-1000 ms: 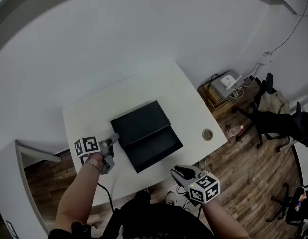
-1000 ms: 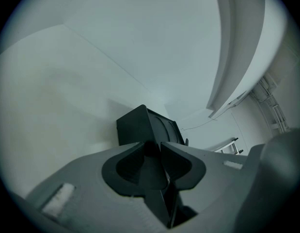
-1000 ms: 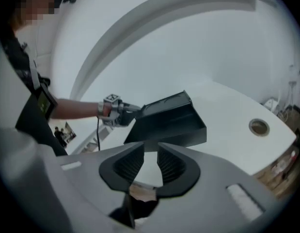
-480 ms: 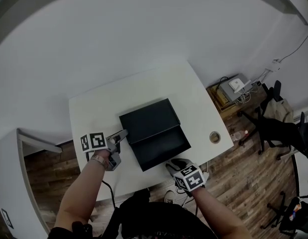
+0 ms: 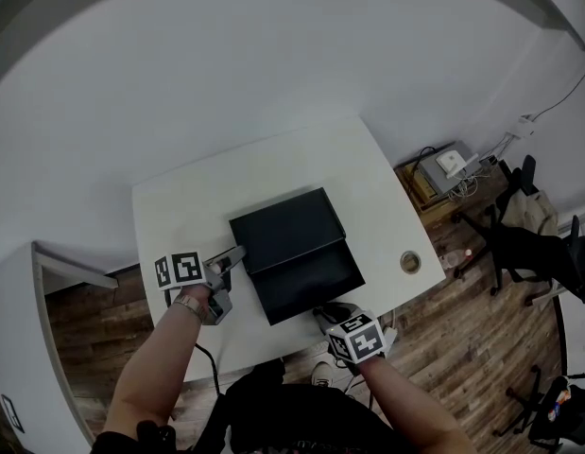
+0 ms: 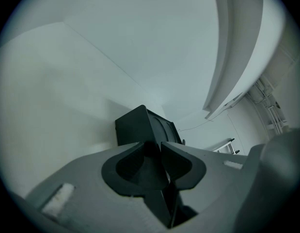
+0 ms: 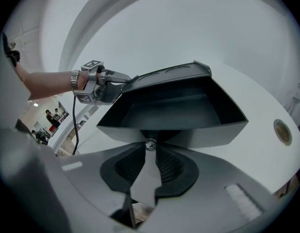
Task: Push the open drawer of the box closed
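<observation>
A black box (image 5: pixel 285 231) sits on the white table (image 5: pixel 193 201), its open drawer (image 5: pixel 309 280) pulled out toward me. The right gripper view looks into the empty drawer (image 7: pixel 188 132), with a small metal knob (image 7: pixel 150 143) under its front panel. My right gripper (image 5: pixel 332 310) (image 7: pixel 150 147) is at that front, and its jaws are closing with the knob between the tips and touching them. My left gripper (image 5: pixel 232 254) (image 6: pixel 152 147) rests by the box's left side, pointing at a box corner (image 6: pixel 137 125). Its jaws stand slightly apart with nothing held.
A round cable grommet (image 5: pixel 410 262) (image 7: pixel 281 131) is set in the table near its right front corner. A low cabinet with devices (image 5: pixel 441 165) and office chairs (image 5: pixel 533 235) stand on the wooden floor to the right. A cable (image 5: pixel 203 359) hangs below my left hand.
My right gripper has moved from beyond the table's front edge up to the drawer's front. The left gripper stays at the box's left side. The drawer stands as far out as before.
</observation>
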`<state>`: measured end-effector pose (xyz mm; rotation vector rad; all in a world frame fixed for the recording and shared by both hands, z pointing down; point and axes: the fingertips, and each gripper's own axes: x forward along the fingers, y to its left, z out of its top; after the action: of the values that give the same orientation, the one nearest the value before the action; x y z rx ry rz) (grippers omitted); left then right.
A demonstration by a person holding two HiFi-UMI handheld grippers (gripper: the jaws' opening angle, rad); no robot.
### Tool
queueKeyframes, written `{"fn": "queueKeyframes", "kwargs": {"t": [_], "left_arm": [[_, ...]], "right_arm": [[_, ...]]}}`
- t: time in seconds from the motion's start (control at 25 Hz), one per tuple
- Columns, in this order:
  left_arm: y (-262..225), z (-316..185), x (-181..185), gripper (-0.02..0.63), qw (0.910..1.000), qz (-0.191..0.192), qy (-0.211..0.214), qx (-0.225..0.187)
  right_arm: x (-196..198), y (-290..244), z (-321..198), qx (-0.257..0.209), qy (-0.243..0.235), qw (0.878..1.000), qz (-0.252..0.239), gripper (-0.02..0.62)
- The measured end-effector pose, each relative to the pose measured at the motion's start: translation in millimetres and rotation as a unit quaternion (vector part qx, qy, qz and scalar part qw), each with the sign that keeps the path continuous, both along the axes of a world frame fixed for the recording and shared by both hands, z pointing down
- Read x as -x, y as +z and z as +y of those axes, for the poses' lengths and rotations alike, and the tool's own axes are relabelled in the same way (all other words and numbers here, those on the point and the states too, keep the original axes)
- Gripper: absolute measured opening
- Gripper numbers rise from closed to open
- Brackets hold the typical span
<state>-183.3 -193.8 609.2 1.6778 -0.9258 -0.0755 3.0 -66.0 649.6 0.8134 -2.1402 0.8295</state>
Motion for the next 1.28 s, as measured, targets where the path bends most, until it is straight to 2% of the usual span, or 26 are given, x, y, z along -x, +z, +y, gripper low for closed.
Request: {"fn": "queueKeyframes", "kwargs": {"t": [1.28], "left_arm": [[1,0,-2,0.120,0.9999,0.015,0.008,-0.001]], "right_arm": [[16,-7,-28,-0.003,0.021,1.000,-0.001,0.069]]}}
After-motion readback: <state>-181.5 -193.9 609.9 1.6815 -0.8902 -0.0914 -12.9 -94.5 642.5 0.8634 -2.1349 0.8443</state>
